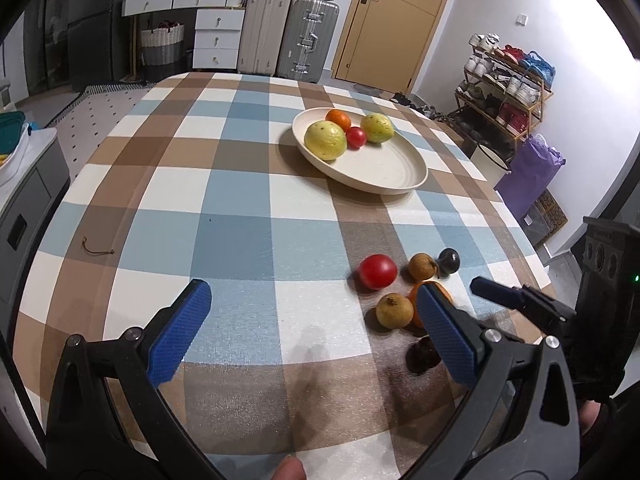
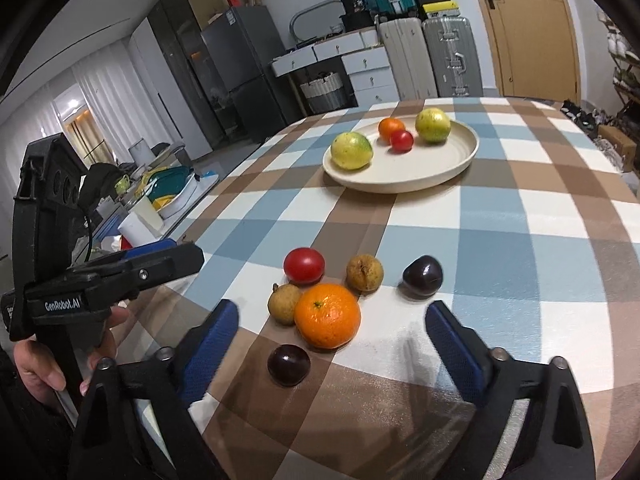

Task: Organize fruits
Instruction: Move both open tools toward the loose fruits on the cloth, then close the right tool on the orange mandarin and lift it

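Observation:
A cream plate (image 1: pixel 384 176) (image 2: pixel 436 172) at the far side of the checked table holds two yellow-green fruits (image 1: pixel 325 140) (image 2: pixel 352 151), a small orange (image 1: pixel 338 119) (image 2: pixel 391 128) and a small red tomato (image 1: pixel 356 137) (image 2: pixel 401 140). Loose on the cloth nearer me lie a red tomato (image 1: pixel 377 271) (image 2: pixel 304 265), two brown longans (image 1: pixel 394 311) (image 2: pixel 364 273), an orange (image 2: pixel 328 316) and two dark plums (image 2: pixel 422 272) (image 2: pixel 289 365). My left gripper (image 1: pixel 312 320) is open and empty, left of the loose fruits. My right gripper (image 2: pixel 332 340) is open and empty, with the orange between its fingers' line.
The table edge runs close on the right in the left wrist view, with a shoe rack (image 1: pixel 508 84) and purple bag (image 1: pixel 532 176) beyond. A counter with dishes (image 2: pixel 160 188) stands left of the table. A small brown cord (image 1: pixel 96 249) lies on the cloth.

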`<state>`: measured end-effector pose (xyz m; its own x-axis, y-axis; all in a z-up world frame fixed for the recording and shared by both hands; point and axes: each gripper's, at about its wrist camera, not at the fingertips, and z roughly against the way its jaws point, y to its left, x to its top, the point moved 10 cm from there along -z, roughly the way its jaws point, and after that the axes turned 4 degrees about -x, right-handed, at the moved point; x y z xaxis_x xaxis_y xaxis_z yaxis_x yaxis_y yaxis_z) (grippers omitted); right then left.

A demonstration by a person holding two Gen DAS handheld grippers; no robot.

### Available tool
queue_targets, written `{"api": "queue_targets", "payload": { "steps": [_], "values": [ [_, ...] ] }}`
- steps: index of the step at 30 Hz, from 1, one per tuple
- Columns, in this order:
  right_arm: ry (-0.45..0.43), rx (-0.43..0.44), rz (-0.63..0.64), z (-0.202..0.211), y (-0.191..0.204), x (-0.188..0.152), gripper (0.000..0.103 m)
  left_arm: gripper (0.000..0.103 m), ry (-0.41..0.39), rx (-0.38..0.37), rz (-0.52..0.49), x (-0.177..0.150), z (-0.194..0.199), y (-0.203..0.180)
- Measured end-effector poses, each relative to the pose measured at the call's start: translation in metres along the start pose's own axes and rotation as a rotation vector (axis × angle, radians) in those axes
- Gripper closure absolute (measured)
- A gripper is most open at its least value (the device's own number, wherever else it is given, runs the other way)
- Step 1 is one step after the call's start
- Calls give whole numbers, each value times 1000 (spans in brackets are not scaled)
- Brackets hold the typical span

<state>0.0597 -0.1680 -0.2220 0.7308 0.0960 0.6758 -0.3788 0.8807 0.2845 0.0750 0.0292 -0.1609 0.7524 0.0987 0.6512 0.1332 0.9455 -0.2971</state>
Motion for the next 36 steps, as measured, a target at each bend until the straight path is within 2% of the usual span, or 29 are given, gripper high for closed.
{"api": "queue_targets", "payload": {
  "steps": [9,13,17,19,20,36],
  "values": [
    [40,53,5,-11,4,-4,27,1,25,-6,7,1,-14,3],
    [70,75,-22,-18,2,-8,36,1,40,-4,20,1,-21,6],
    [84,92,-12,-20,6,-10,50,1,43,1,27,3,-25,7],
    [94,82,-6,-20,6,-12,53,1,47,4,25,4,-28,6],
    [95,80,-13,-21,5,-12,60,1,50,1,23,4,-29,5],
    [36,136,-52,-3,-4,-5,63,1,86,16,5,10,-47,-4]
  ]
}}
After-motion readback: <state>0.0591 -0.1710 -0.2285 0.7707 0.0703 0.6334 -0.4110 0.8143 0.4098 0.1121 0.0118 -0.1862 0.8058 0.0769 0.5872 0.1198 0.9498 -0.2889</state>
